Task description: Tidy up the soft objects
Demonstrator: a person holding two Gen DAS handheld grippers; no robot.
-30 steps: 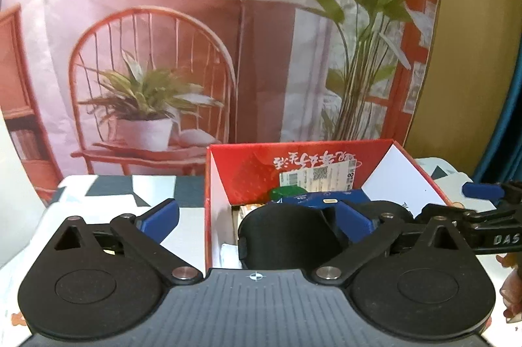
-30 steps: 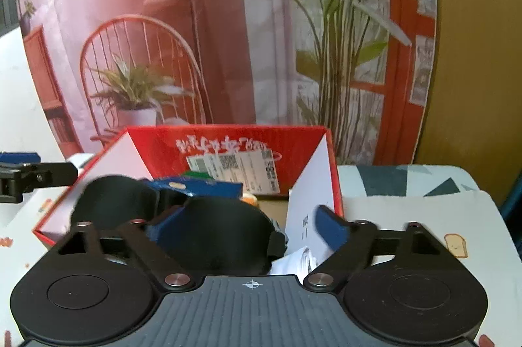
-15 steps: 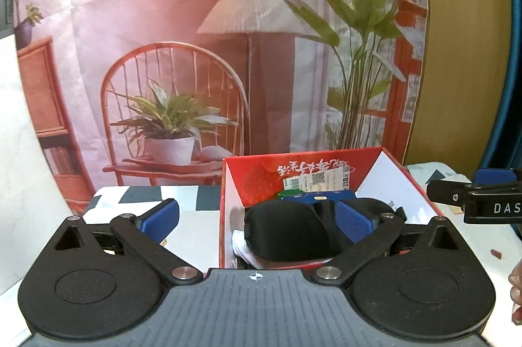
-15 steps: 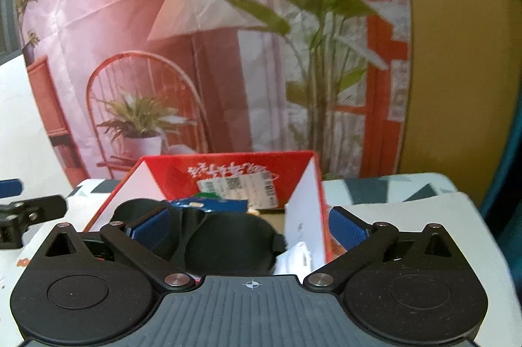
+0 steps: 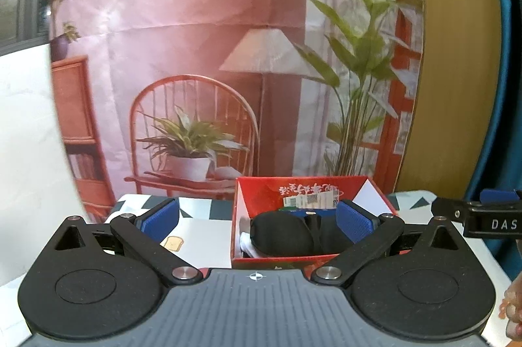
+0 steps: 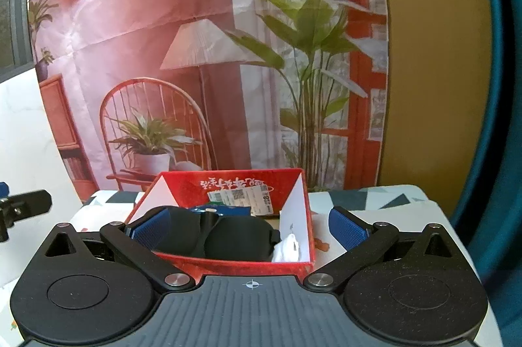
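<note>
Nearest the left wrist camera, the left gripper (image 5: 257, 221) stands with its jaws spread wide and nothing between them; its blue pads (image 5: 161, 221) are well apart. In the right wrist view the right gripper (image 6: 251, 228) is likewise wide open and empty. One second earlier both grippers sat close over the box, and the right one had its jaws around the black mask; both have since drawn back and up, so the box now appears smaller and lower in each view.

Just beyond the grippers, on the patterned surface (image 5: 195, 229), stands the red box (image 5: 277, 260) with its top open. Inside it lies the eye mask (image 6: 225, 237), a black padded piece resting flat across the near part of the box, its two cups side by side. A white soft item (image 6: 287, 249) is tucked against the box's side wall, touching the mask's edge. Behind the mask are a blue packet (image 6: 228, 211) and a printed label (image 6: 241, 197) against the far wall. The tip of the other gripper shows at the edge of each view.

Farthest back hangs a printed backdrop (image 5: 202, 53) showing a chair, lamp and plants.

Judgement: the mask has been released into the box and the retreat suggests this placement is complete; no further soft object is visible outside the box.
</note>
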